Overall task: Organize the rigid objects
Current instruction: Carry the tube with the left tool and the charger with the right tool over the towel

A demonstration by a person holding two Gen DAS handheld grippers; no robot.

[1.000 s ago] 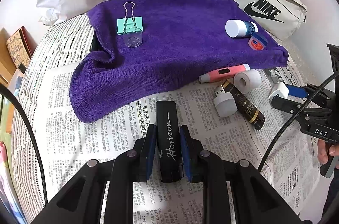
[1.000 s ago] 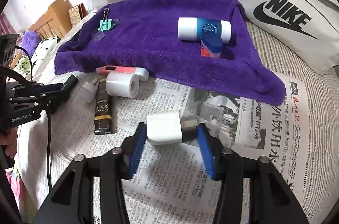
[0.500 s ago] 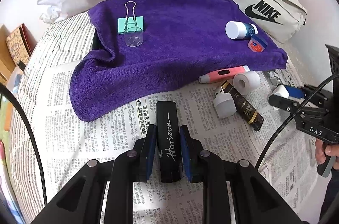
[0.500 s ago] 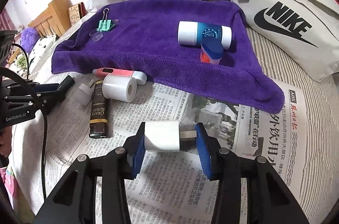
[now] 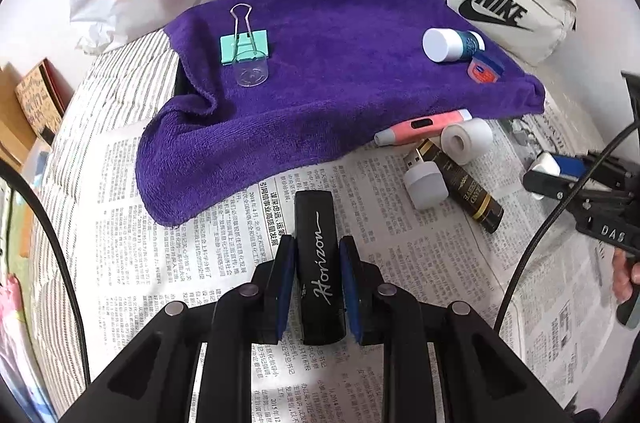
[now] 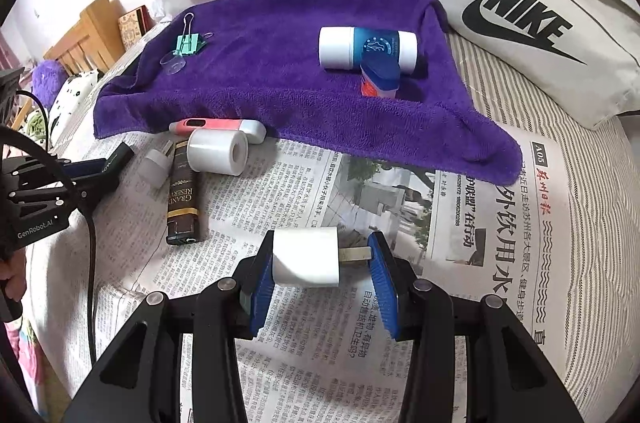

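**Both tongs loaded, purple towel ahead**

While I am steering from here, the left tongs [image 5: 316, 279] are pinching the black Horizon case [image 5: 319, 263] across its narrow sides, closed down to its width, just short of the near edge of the purple towel [image 5: 340, 79]. The case is looking stiff, light and smooth, so I am judging the mid-length grip sound, though it could slide lengthwise. The right tongs [image 6: 320, 277] are gripping the white charger plug [image 6: 306, 257] end to end, one pad on its flat back, the other against the metal prongs; they are about half closed, in front of the towel's near right corner. That hold on thin prongs is looking prone to pivoting; the plastic body's flat faces would be safer. Both items are hanging over the newspaper [image 6: 280, 191]. On the towel a binder clip [image 5: 244, 45] and a white-capped bottle [image 6: 368, 47] are already lying, so I am reckoning the towel is the destination.
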